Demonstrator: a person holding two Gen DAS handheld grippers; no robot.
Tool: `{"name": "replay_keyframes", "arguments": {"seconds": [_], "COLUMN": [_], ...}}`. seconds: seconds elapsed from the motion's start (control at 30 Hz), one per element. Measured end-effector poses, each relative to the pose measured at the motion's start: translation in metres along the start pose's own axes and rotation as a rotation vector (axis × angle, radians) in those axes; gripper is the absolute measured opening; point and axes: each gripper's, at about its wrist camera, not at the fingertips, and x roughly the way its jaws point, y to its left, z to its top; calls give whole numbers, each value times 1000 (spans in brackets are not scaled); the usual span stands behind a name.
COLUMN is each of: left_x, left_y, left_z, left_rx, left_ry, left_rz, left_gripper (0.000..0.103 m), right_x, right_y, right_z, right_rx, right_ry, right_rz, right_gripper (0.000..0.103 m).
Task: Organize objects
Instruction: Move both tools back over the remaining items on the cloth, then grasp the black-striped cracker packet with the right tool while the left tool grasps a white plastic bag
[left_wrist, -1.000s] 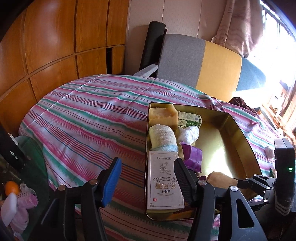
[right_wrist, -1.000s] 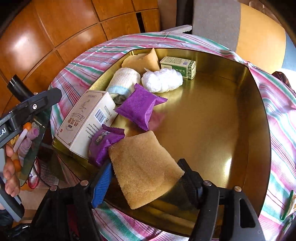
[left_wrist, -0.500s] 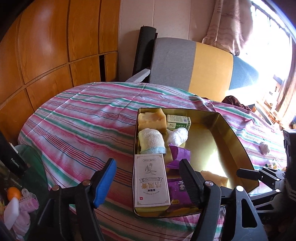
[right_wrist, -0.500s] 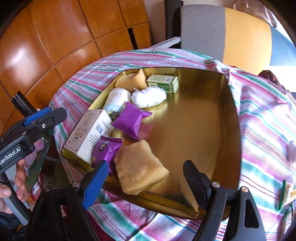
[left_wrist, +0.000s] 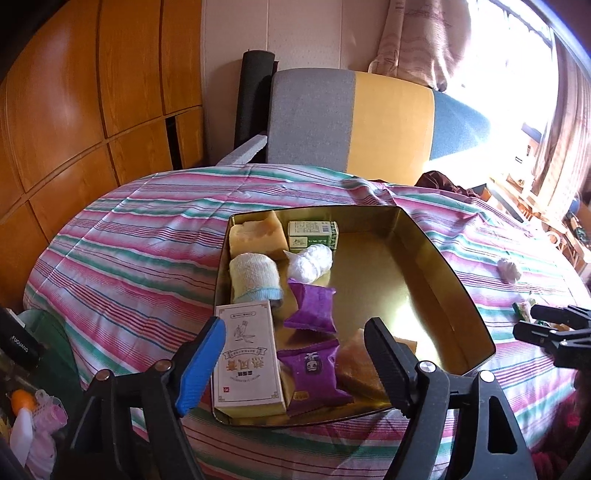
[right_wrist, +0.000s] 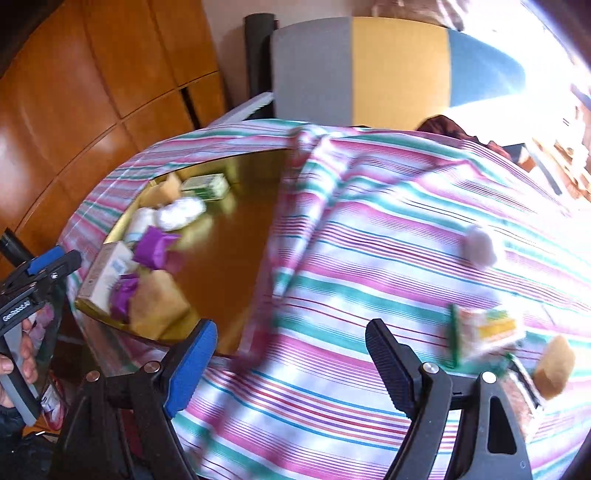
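Observation:
A gold tin tray (left_wrist: 458, 284) on the striped cloth holds a white box (left_wrist: 247, 354), two purple packets (left_wrist: 310, 310), a brown sponge (left_wrist: 358, 365), a rolled towel (left_wrist: 255, 277), a white bag (left_wrist: 310, 260), a green carton (left_wrist: 314, 234) and a yellow sponge (left_wrist: 256, 236). My left gripper (left_wrist: 295, 325) hovers above the tray's near end; its jaws are opening and grip nothing. My right gripper (right_wrist: 291, 326) is open and empty over bare cloth right of the tray (right_wrist: 229, 258). A pale ball (right_wrist: 480, 245), a green-and-yellow packet (right_wrist: 484, 332) and a brown piece (right_wrist: 554, 365) lie further right.
A grey, yellow and blue chair back (left_wrist: 351, 118) stands behind the round table (left_wrist: 147, 240). Wooden panels (left_wrist: 92, 92) line the left wall. Bottles and clutter (left_wrist: 22, 413) sit low at the left. A person's hand (right_wrist: 26, 354) holds the left gripper's handle.
The right gripper opened, left the brown sponge in the tray and swung right over the cloth. The left gripper drew back from the tray and its jaws widened.

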Motion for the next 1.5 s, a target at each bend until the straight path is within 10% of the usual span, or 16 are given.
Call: {"name": "replay_keyframes", "arguments": {"seconds": [0.57, 1.03, 1.13, 1.5], "left_x": [5, 13, 18, 73], "left_y": [-74, -150, -168, -250], "left_z": [11, 18, 24, 42], "left_rx": [149, 282, 303, 308], "left_ry": [15, 63, 78, 228], "left_rz": [-153, -306, -340, -432], "left_gripper": [81, 81, 81, 80], "right_x": [-46, 21, 20, 14], "right_y": [-194, -195, -192, -189], "right_z": [-42, -57, -56, -66], "right_rx": [334, 124, 122, 111], "right_ry": [138, 395, 351, 320], "right_rz": [-216, -241, -205, -195], "right_gripper": [84, 80, 48, 52]}}
